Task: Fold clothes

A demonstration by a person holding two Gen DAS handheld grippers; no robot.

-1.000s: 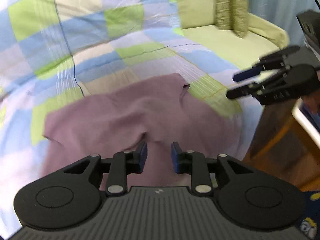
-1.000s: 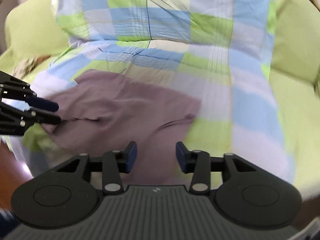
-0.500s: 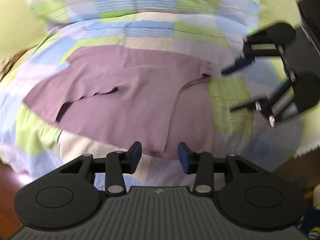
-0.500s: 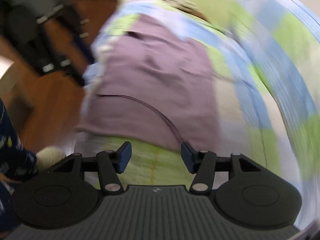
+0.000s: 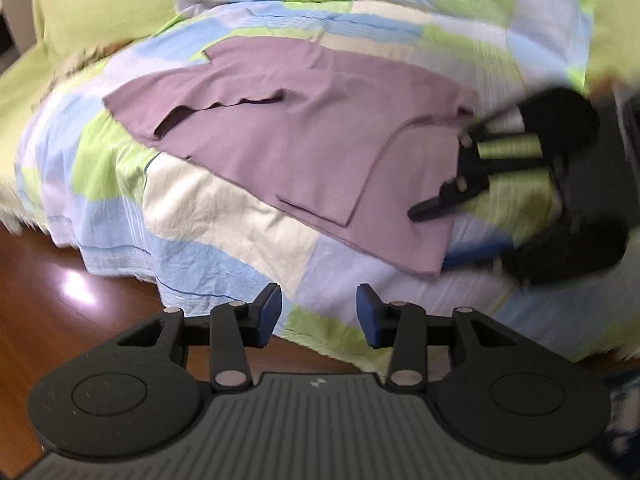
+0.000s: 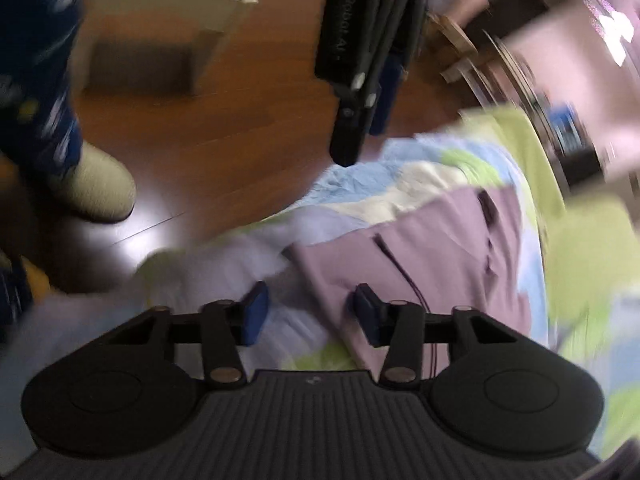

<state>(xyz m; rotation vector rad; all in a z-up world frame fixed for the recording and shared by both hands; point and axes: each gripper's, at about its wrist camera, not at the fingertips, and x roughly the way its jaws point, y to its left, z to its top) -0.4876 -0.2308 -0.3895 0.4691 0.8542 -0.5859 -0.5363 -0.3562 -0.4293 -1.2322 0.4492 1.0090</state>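
While the purple shirt (image 5: 304, 136) lies spread on the checked bedspread (image 5: 224, 216), both the left gripper (image 5: 319, 314) and right gripper (image 6: 307, 312) gape empty; a careless pinch could catch bedspread too.

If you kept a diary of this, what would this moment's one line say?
task: fold clothes | purple shirt: flat on checked quilt, unfolded | left claw: open, empty | right claw: open, empty, at shirt's edge
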